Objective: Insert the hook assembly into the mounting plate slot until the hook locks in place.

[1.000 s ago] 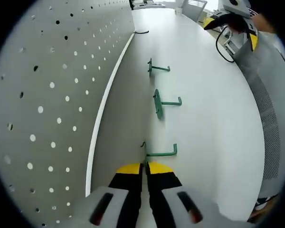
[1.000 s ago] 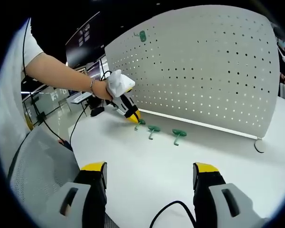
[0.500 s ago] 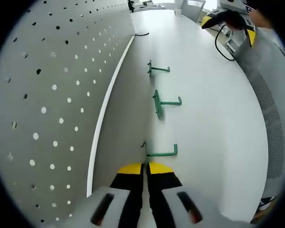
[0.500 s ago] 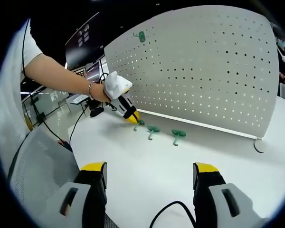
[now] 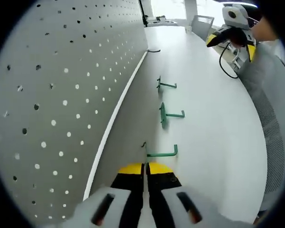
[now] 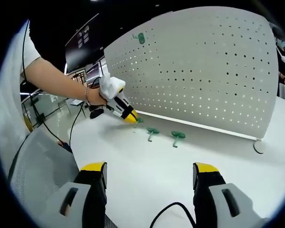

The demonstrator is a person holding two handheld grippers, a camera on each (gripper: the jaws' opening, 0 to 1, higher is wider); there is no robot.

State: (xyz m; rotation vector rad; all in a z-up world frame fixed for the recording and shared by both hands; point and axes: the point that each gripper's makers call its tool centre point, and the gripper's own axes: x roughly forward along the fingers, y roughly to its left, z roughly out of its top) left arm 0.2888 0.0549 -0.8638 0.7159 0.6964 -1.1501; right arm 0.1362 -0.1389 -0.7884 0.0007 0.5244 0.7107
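hook base (image 5: 145, 151) hidden by tool tips

Left gripper view looks low along the pegboard (image 5: 61, 95); right gripper view faces it from farther back, both sharing the green hooks (image 6: 177, 137).

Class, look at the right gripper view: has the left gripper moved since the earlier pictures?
Yes. The left gripper, shut on a green hook, has lifted off the white table, up and away from the two hooks lying there.
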